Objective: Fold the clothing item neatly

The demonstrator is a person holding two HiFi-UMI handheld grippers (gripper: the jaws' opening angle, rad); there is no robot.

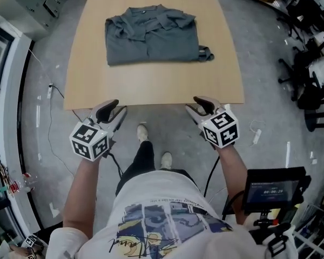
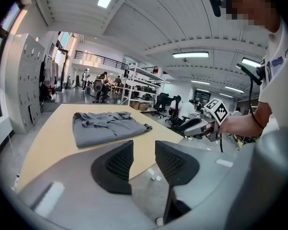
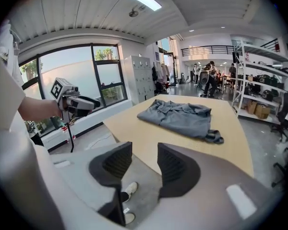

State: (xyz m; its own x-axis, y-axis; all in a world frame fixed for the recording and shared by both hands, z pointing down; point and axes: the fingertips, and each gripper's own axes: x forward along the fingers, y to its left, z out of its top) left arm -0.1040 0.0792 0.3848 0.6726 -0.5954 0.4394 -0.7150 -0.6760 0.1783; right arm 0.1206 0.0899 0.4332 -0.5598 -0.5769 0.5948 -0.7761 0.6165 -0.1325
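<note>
From the head view, the grey shirt (image 1: 151, 36) lies as a rough rectangle on the far half of the table (image 1: 151, 88), with one cuff poking out at its right corner. The left gripper (image 1: 117, 107) and right gripper (image 1: 193, 103) hang at the near edge, well apart from the cloth.

The left gripper view looks low across the tabletop. Its jaws stand a narrow gap apart with nothing between them, and the shirt's rumpled collar and stacked layers show here, which the top-down view flattens.

In the right gripper view the jaws are likewise partly open and empty. The stray cuff faces this side, and the person's shoes show below.

The fabric looks soft, light and limp – its layers will likely slide over each other. Pinching through all the layers at two corners of one edge seems the surest hold.
</note>
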